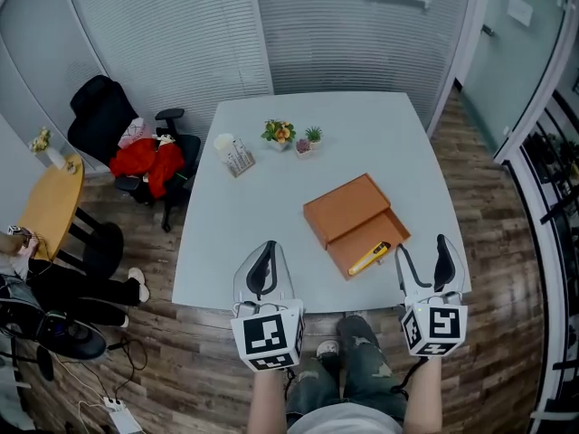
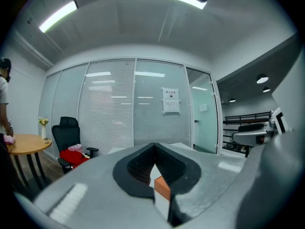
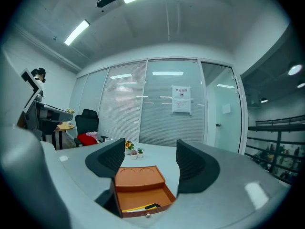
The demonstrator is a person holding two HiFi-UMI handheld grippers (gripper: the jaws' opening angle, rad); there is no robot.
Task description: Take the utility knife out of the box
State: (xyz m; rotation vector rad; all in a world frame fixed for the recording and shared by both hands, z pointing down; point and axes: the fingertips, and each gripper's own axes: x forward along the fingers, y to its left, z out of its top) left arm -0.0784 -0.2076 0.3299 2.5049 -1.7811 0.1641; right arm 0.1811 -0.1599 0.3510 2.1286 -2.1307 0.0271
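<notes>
1 box (image 1: 348, 208), 1 utility knife (image 1: 370, 259), perhaps 2 plants (image 1: 280, 133) (small).

Orange-brown flat box (image 1: 348, 208) on a pale blue-grey table (image 1: 271, 197); slim utility knife (image 1: 370, 258), yellow with a black end; red cloth (image 1: 145, 163) on a black office chair (image 1: 98, 107); brown wood-grain plank floor (image 1: 470, 170); black-and-white square markers on the grey left gripper (image 1: 263, 259) and grey right gripper (image 1: 422, 259)

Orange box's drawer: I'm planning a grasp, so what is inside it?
A yellow utility knife lies in the open drawer, near its front wall. The drawer's rear, under the top of the orange box, is covered, so anything there can't be seen.
</notes>
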